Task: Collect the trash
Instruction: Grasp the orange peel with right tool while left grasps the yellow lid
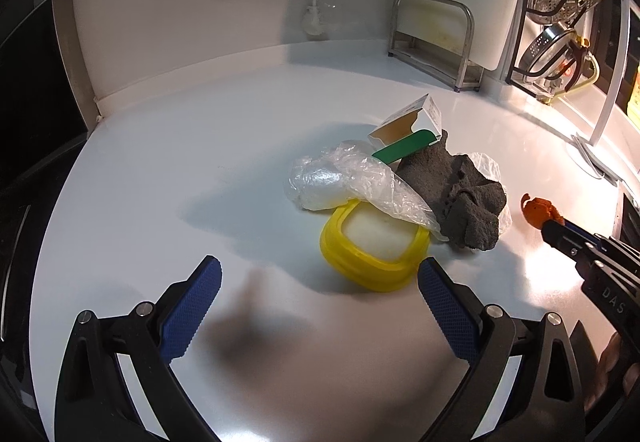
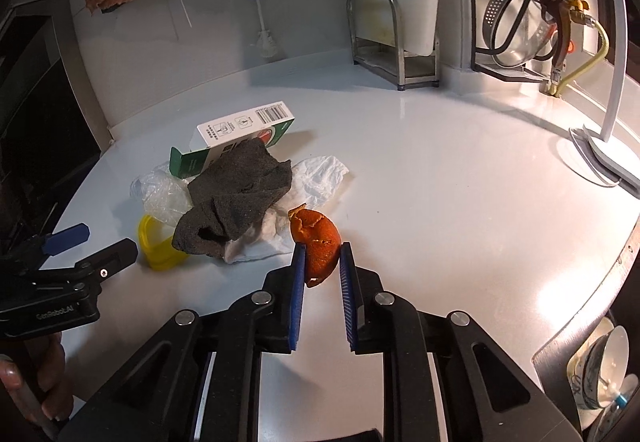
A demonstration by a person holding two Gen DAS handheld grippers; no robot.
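1. White countertop carries a trash pile near its middle: grey cloth, yellow plastic lid.
2. Right gripper pinches a curled orange peel beside the pile.
3. Left gripper gapes wide, empty.

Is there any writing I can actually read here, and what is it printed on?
"GenRobot.AI": on the body of the left gripper, right wrist view.
"DAS": on the body of the right gripper, left wrist view; cut short.
Carton: barcode and small print, too small to read.
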